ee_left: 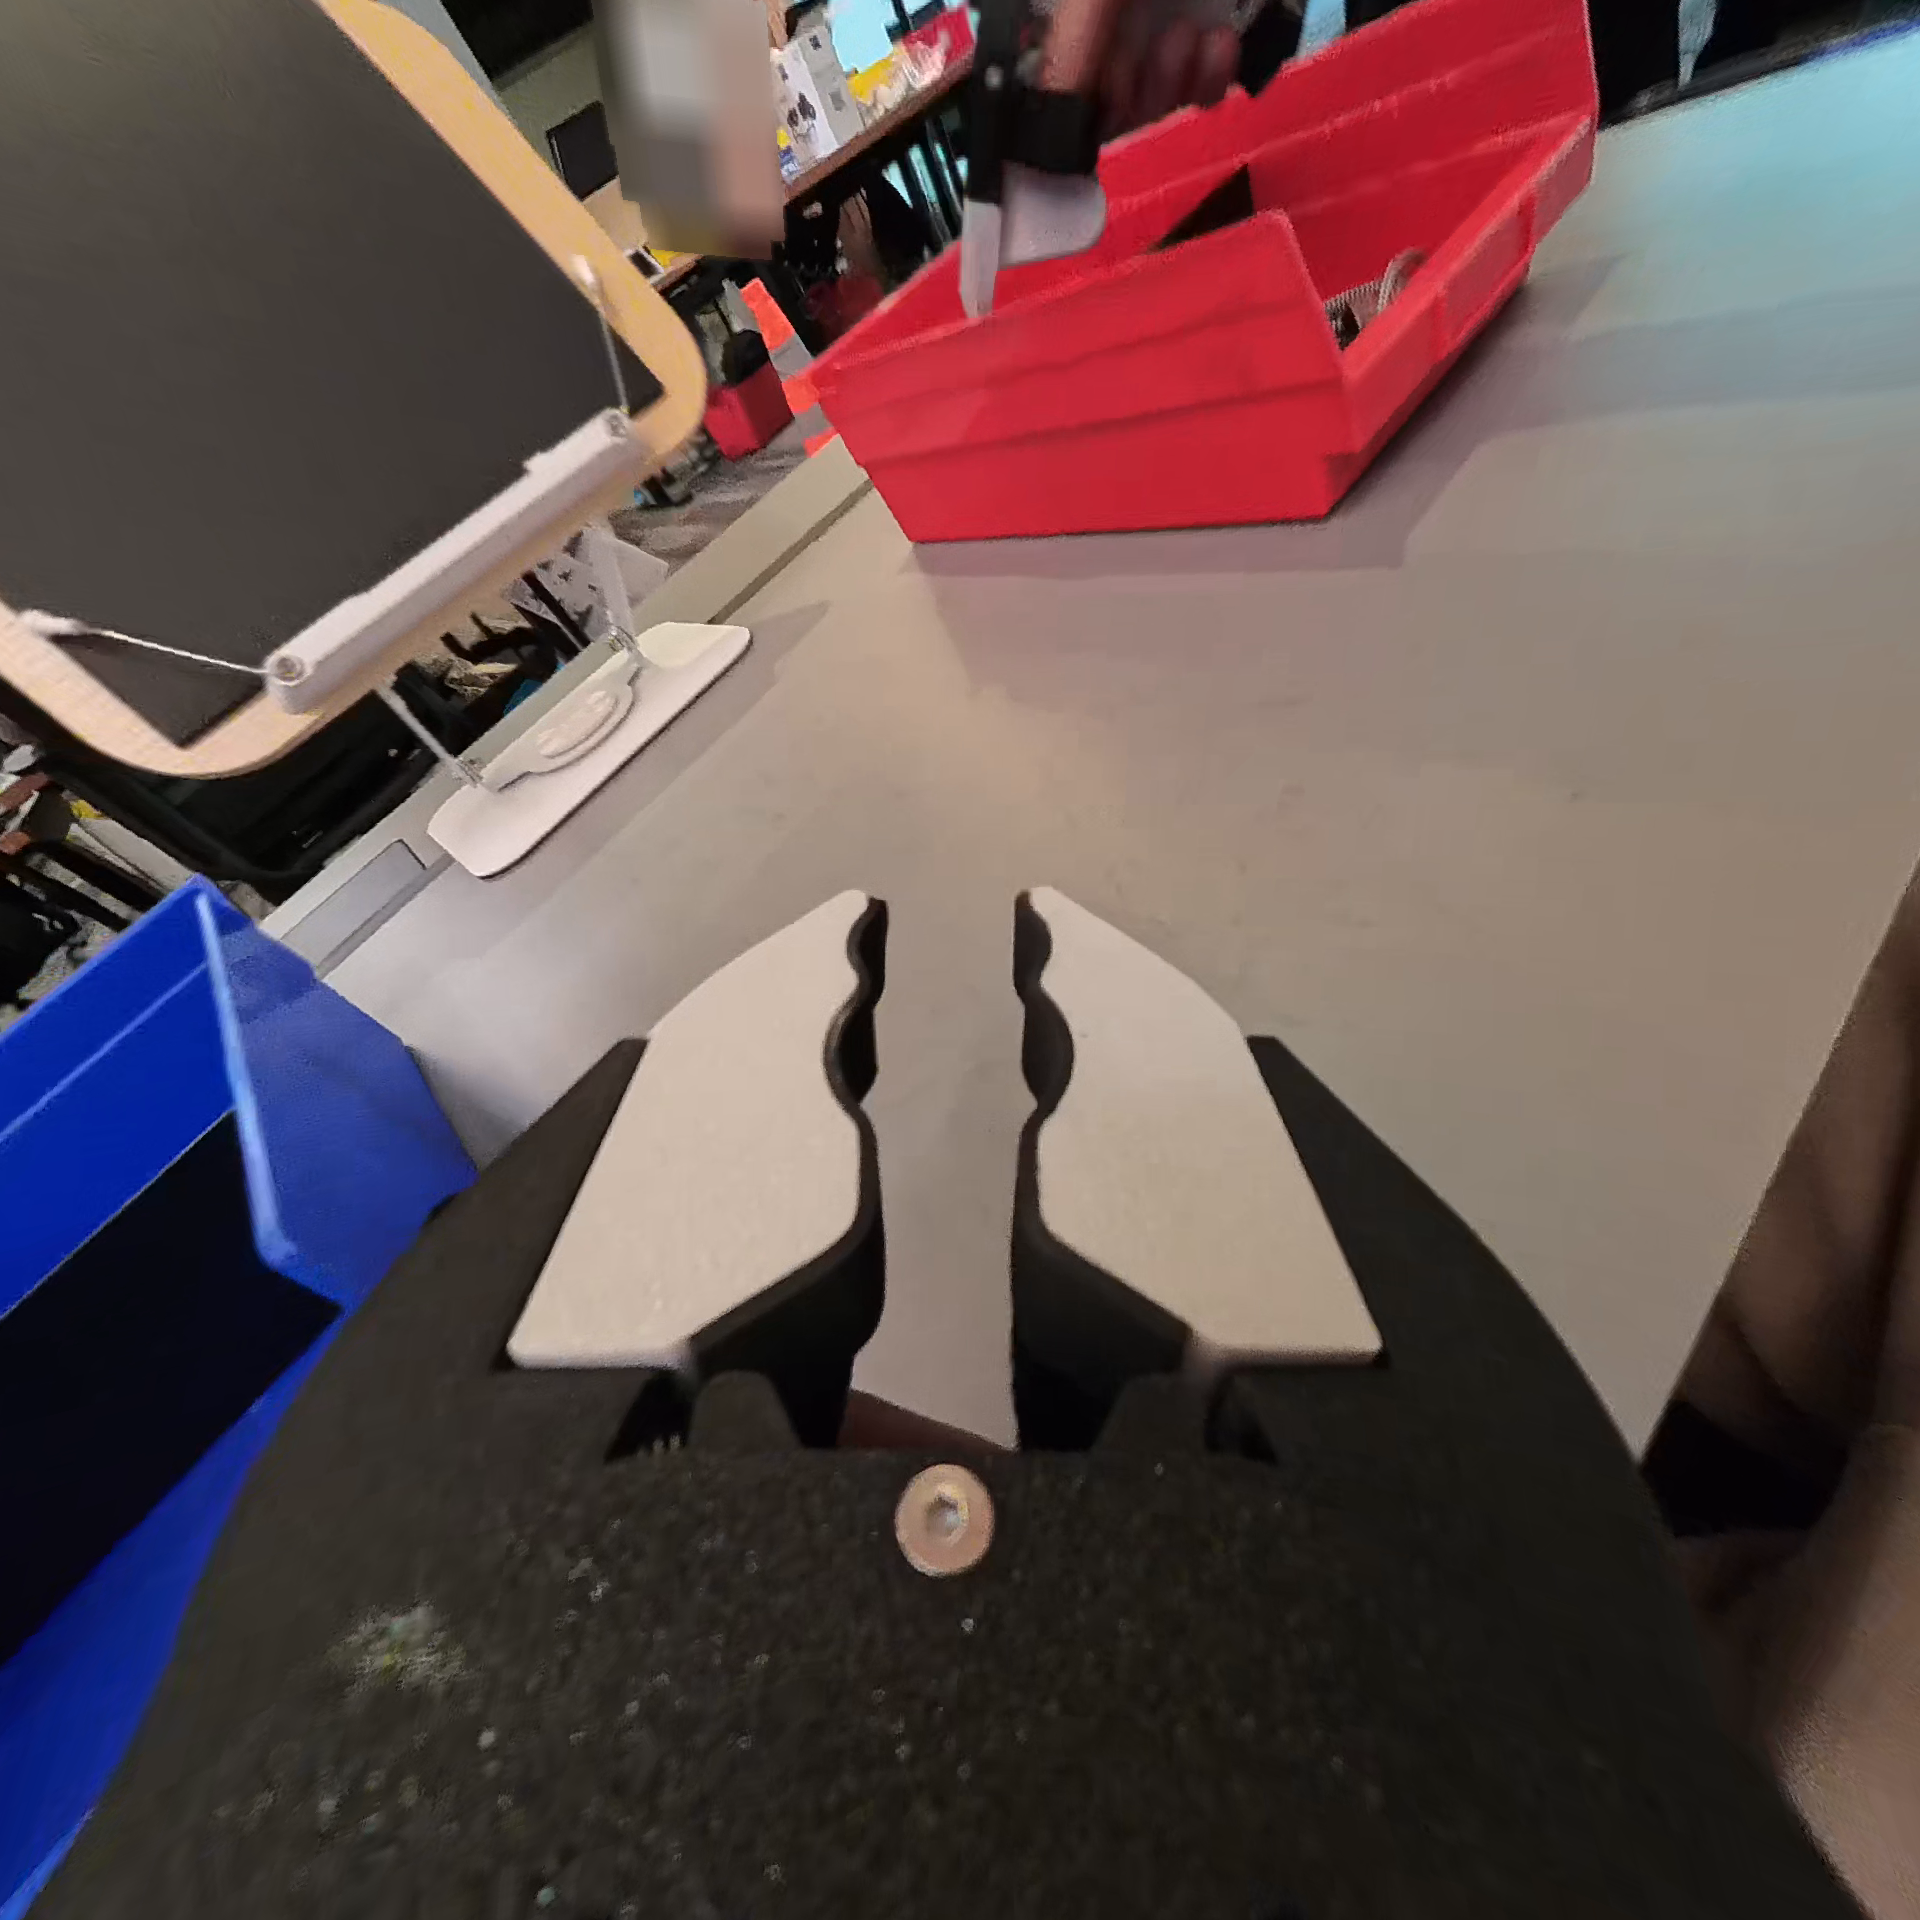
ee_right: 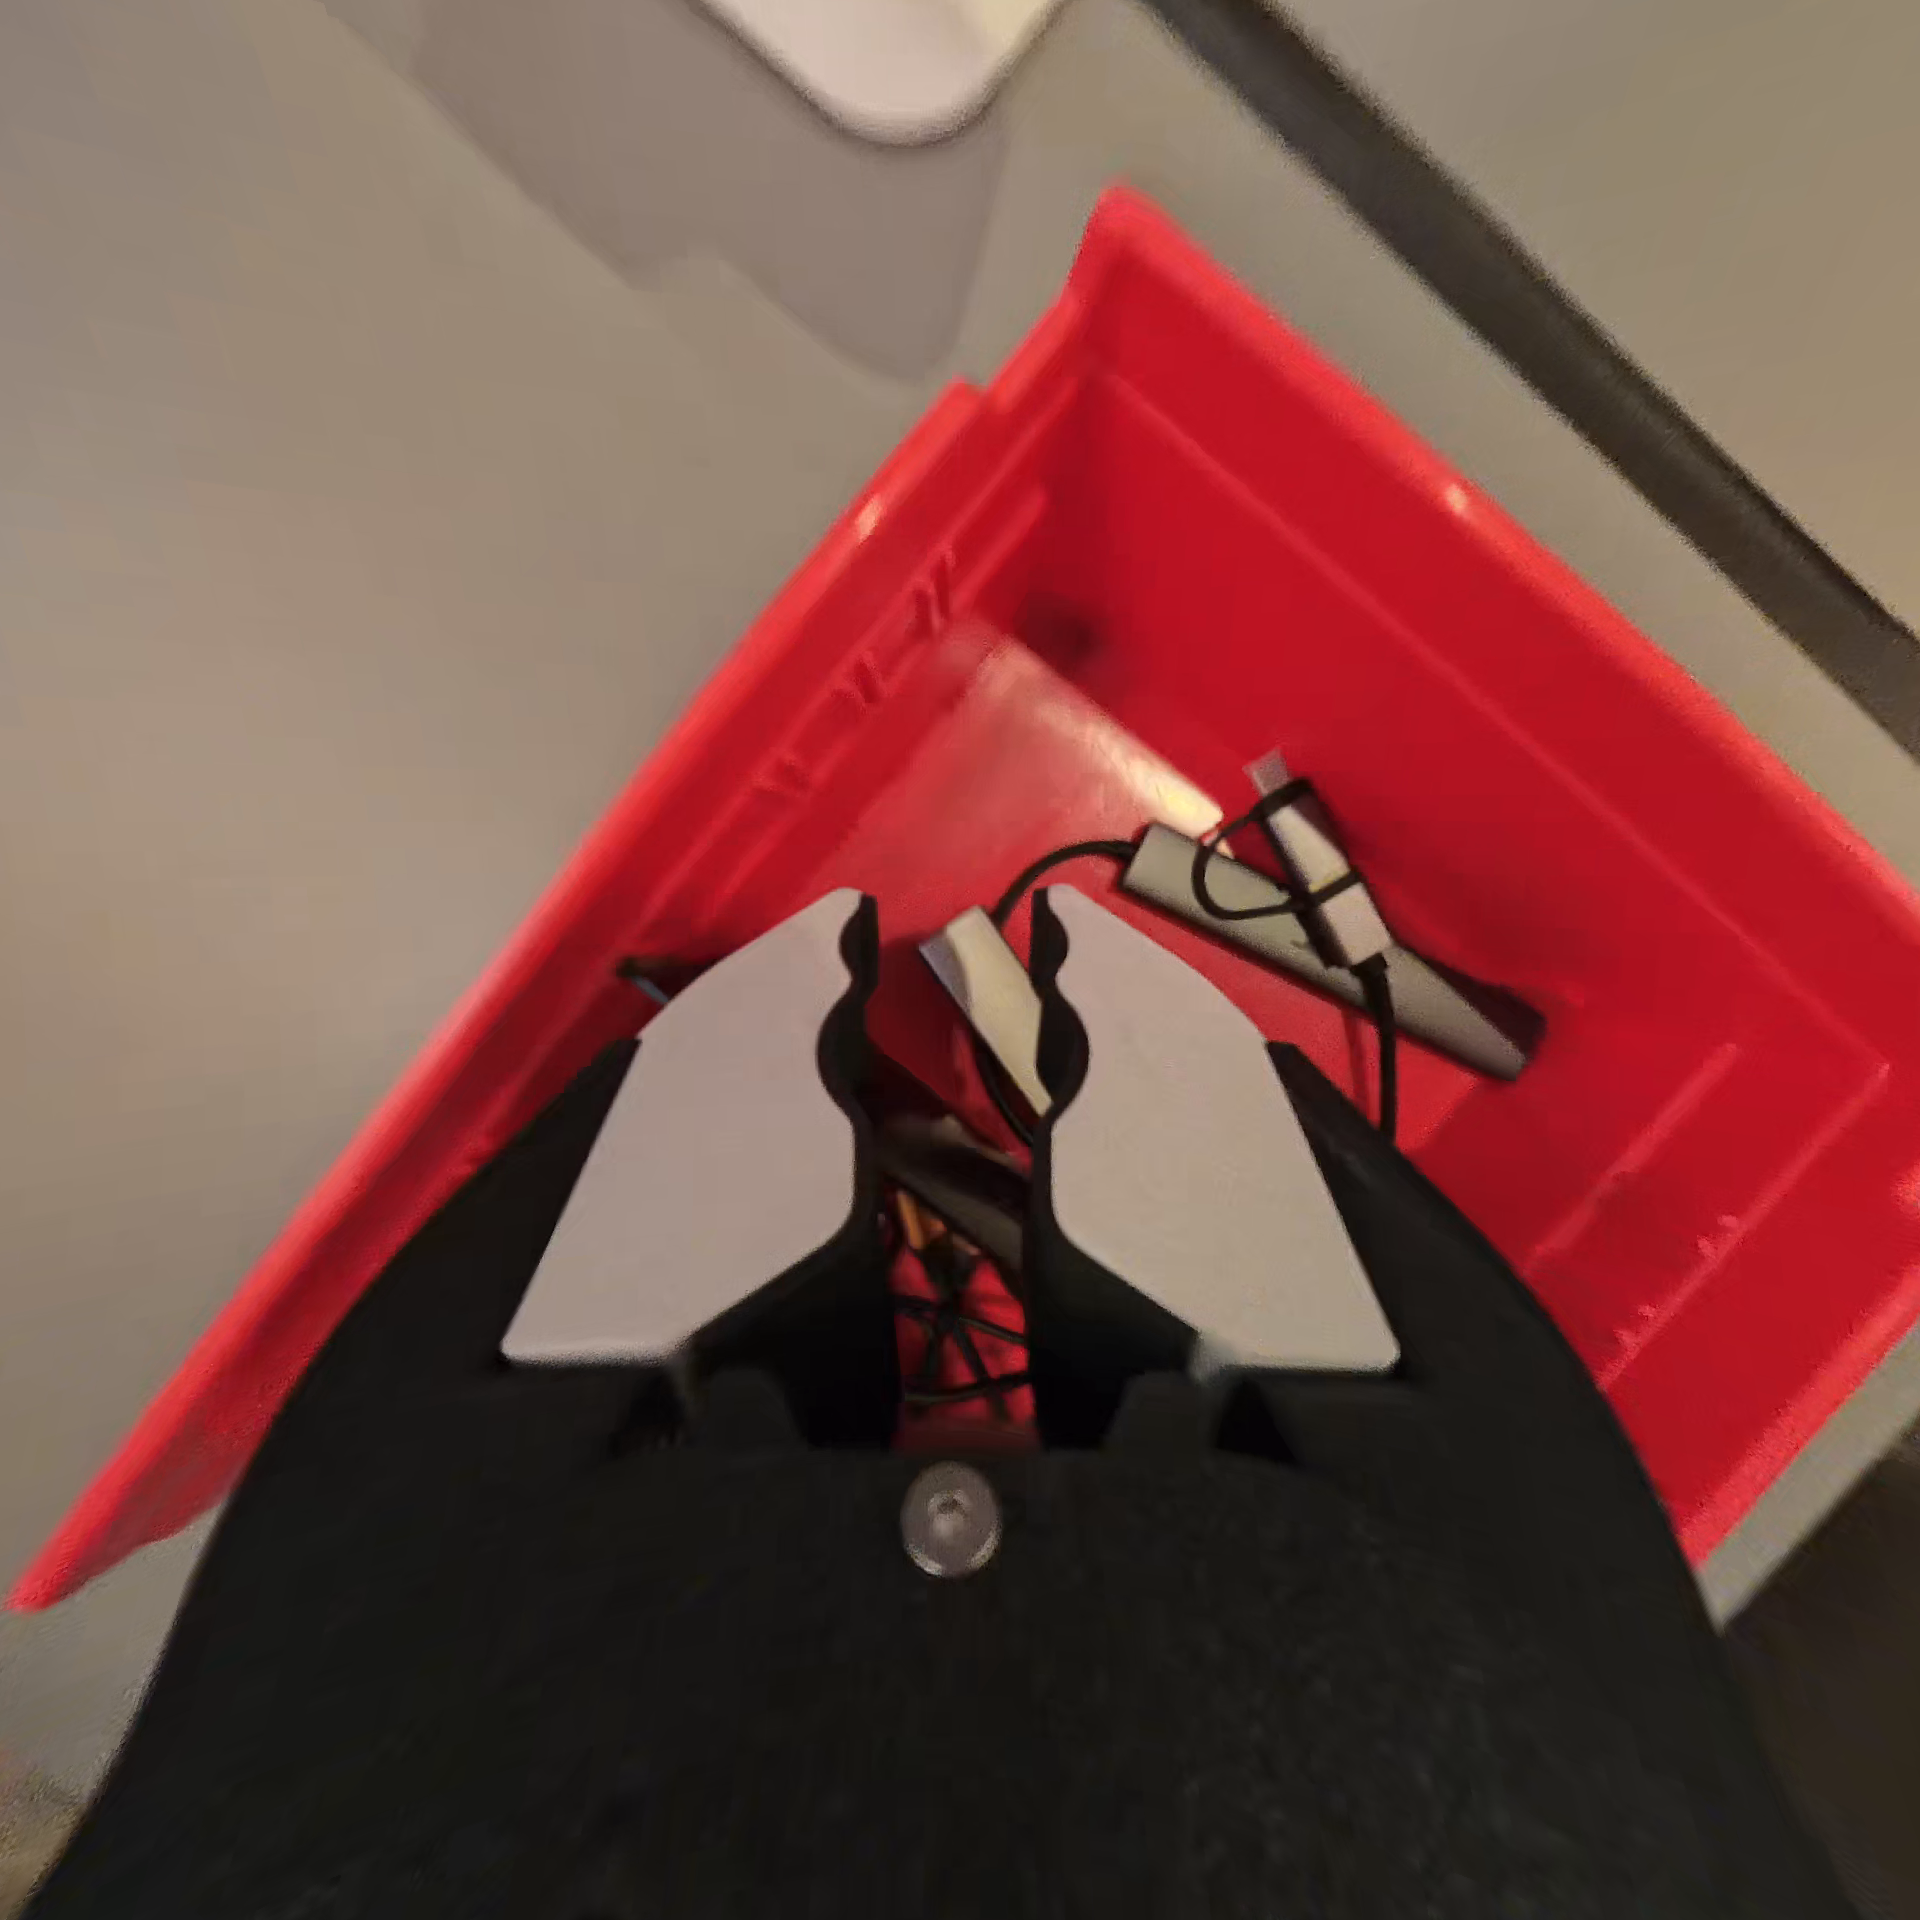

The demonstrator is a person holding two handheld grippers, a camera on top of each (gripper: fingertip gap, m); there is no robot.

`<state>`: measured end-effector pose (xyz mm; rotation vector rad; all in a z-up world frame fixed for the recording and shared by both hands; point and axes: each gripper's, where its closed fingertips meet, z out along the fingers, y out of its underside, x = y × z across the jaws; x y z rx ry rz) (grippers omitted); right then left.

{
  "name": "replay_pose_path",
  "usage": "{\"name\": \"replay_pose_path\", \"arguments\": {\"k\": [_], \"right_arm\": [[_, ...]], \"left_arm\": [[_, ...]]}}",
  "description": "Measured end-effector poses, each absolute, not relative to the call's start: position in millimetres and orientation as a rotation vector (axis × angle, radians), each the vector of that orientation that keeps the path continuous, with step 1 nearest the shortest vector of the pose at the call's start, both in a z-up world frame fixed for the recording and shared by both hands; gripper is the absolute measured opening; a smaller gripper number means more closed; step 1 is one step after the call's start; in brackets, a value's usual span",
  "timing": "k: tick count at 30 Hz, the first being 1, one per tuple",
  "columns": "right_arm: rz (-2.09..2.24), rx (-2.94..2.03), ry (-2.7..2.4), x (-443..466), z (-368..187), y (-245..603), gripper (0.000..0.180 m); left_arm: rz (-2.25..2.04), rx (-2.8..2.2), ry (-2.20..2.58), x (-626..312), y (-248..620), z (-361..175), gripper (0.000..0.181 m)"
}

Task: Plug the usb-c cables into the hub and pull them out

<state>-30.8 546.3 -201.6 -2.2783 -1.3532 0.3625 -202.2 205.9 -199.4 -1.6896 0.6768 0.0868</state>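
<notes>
Down inside the red plastic bin [ee_right: 1299, 582], near the middle of its floor: slim grey metal USB hub [ee_right: 1455, 997] lying flat, thin black cables [ee_right: 1049, 868] looped over it, a silvery connector [ee_right: 1320, 883] resting across the top. Second silver plug end [ee_right: 987, 987] sitting right between the fingertips of the right gripper [ee_right: 956, 914], jaws parted a fair bit, nothing clamped. Probably all featherweight stuff: hub rigid and smooth, likely to skate on the bin floor when pushed; cords floppy, bound to drag whatever's tangled in them. Best bet for a hold: the stiff plug housing, never the cord; hub by its long flat sides. Tight quarters though, bin walls rising on every side and a heap of more wiring under the gripper body, too blurry to sort out. Over on the grey tabletop [ee_left: 1351, 779], left gripper [ee_left: 951, 914] hovering with a modest gap, empty, loads of bare surface ahead. Worth minding: blue plastic bin [ee_left: 156, 1143] hard at its left, white tablet stand [ee_left: 582, 727] further along.
</notes>
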Motion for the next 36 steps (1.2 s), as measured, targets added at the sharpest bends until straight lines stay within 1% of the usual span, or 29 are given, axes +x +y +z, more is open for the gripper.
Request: {"name": "replay_pose_path", "arguments": {"k": [3, 5, 8, 10, 13, 16, 21, 24, 28, 36], "right_arm": [[0.46, -2.114, -1.192, -31, -154, 527, 0.028], [0.493, -1.961, -1.073, -23, -119, 499, 0.029], [0.51, -1.794, -0.933, -1, -98, 438, 0.031], [0.552, -1.752, -0.826, 14, -109, 396, 0.031], [0.577, -1.758, -0.644, 38, -149, 348, 0.031], [0.472, -1.72, -0.514, 65, -181, 322, 0.027], [0.395, -1.71, -0.5, 80, -179, 336, 0.029], [0.458, -1.75, -0.448, 85, -186, 346, 0.03], [0.496, -1.806, -0.373, 91, -193, 355, 0.03], [0.513, -1.854, -0.379, 80, -203, 364, 0.031]], "left_arm": [[0.0, -1.669, 0.563, -207, 200, -180, 0.023], [-0.053, -1.646, 0.479, -212, 198, -167, 0.023], [-0.053, -1.631, 0.366, -235, 189, -156, 0.023], [-0.02, -1.627, 0.286, -258, 179, -150, 0.023], [0.053, -1.606, 0.108, -301, 158, -137, 0.023], [0.111, -1.667, -0.005, -338, 137, -148, 0.023], [0.204, -1.769, -0.07, -377, 124, -170, 0.02], [0.228, -1.823, -0.083, -385, 123, -181, 0.02], [0.283, -1.834, -0.068, -386, 117, -183, 0.019], [0.269, -1.871, -0.105, -392, 104, -190, 0.021]]}}
